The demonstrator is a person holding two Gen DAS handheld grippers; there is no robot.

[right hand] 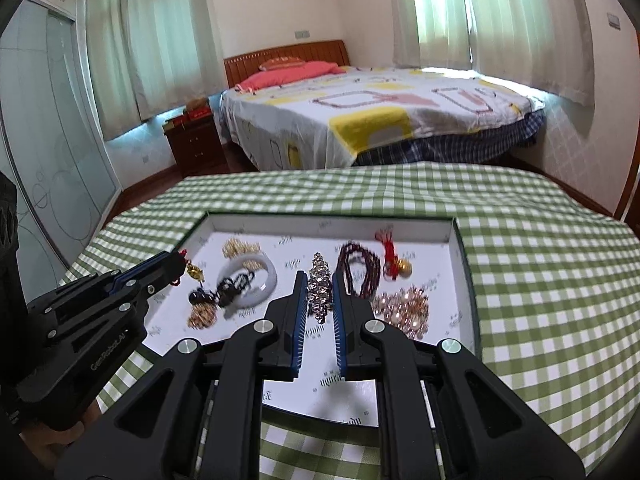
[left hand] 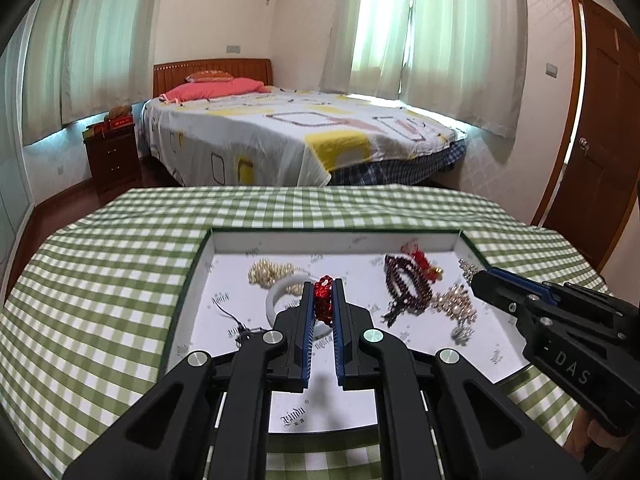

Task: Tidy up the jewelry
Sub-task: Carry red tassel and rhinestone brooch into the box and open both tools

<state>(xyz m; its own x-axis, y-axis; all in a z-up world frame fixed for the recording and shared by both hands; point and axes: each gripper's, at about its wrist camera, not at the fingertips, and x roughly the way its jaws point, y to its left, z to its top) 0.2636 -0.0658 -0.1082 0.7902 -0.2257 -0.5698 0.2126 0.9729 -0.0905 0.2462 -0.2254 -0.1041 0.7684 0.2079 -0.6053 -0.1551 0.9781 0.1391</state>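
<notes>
You had your left gripper (left hand: 323, 296) with its jaws clamped on a red bead bracelet (left hand: 323, 300) at the centre of the left wrist frame, and your right gripper (right hand: 320, 288) with its jaws closed on a silver crystal bracelet (right hand: 319, 284) at the centre of the right wrist frame, both over the white tray (right hand: 448, 236). By my judgement the sorting was barely begun: pearls (left hand: 266, 272), a white bangle (right hand: 264, 280), dark red beads (right hand: 360, 268) and a rose-gold piece (right hand: 404, 308) lay loosely scattered in the tray. The tray walls hemmed the middle of both frames, while the checked table (right hand: 540, 260) lay open at right.
</notes>
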